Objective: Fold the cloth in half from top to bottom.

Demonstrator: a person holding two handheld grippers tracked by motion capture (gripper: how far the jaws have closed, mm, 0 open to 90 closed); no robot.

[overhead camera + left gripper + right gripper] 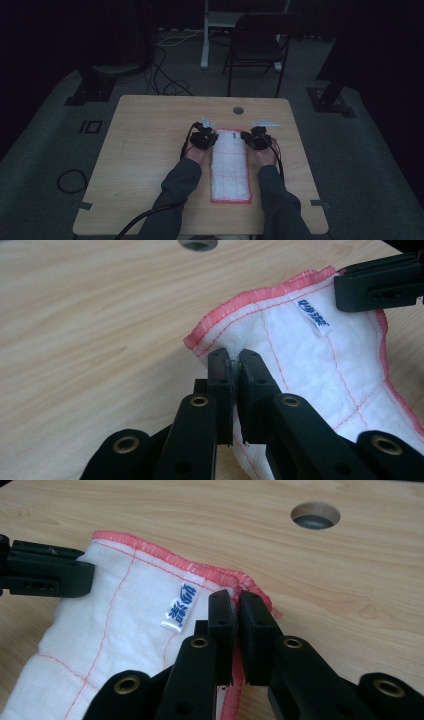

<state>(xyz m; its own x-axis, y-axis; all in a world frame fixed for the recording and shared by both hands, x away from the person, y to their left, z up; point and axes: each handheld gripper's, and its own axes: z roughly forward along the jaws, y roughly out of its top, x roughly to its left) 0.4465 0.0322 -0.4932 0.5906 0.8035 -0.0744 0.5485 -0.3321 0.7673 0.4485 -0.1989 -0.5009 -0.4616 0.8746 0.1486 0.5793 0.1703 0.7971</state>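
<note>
Cloth [230, 165], white with a red stitched hem and red grid seams, lies folded into a long strip on the middle of the counter [150, 150], its far end toward the round cable hole [238, 110]. The material looks soft, light and limp, so it will likely sag and drape when lifted; hold it at the hemmed corners, where the stitching gives firmer purchase. A small blue-printed label [314, 317] sits just inside the far hem. The left tongs [233, 362] are clenched on the far left corner of the cloth, and the right tongs [236, 602] are clenched on the far right corner at the hem. Both corners appear slightly raised, with the cloth puckering between the two grips.
</note>
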